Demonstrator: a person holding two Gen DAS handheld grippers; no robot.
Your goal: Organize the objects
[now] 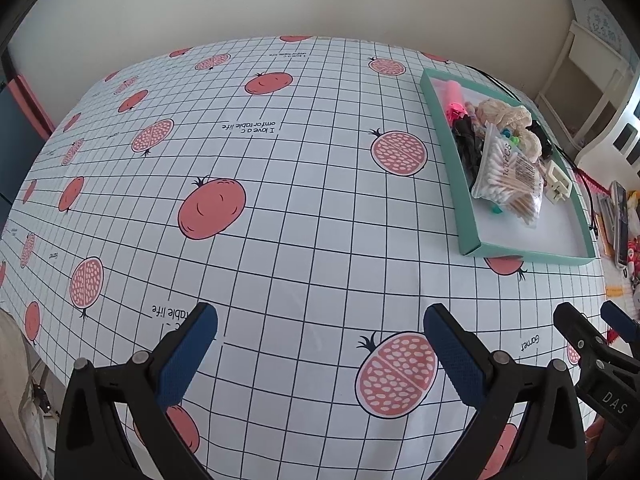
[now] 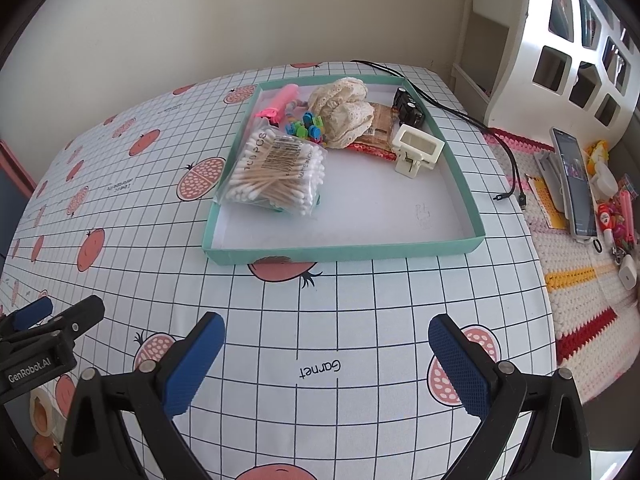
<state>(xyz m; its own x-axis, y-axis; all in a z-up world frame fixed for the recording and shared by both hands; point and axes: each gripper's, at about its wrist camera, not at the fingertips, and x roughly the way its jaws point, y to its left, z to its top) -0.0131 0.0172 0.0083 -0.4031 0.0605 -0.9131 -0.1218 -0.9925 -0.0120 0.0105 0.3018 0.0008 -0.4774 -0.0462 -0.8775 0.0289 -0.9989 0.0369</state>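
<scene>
A shallow teal tray [image 2: 344,251] [image 1: 468,232] sits on the pomegranate-print tablecloth [image 1: 280,208]. Inside lie a bag of cotton swabs [image 2: 276,172] [image 1: 508,176], a cream lace cloth [image 2: 344,110], a pink item [image 2: 280,100], small coloured clips [image 2: 306,124], a cream claw clip [image 2: 418,152], a black clip [image 2: 408,106] and a brown packet [image 2: 378,126]. My left gripper [image 1: 320,344] hovers open over bare cloth, left of the tray. My right gripper [image 2: 326,354] is open too, in front of the tray's near wall, with nothing between its fingers.
A black cable [image 2: 480,128] runs along the table's right edge. To the right lies a crocheted mat [image 2: 580,300] with a phone [image 2: 576,184] and small items. White shelving [image 2: 576,52] stands behind it. A beige wall backs the table.
</scene>
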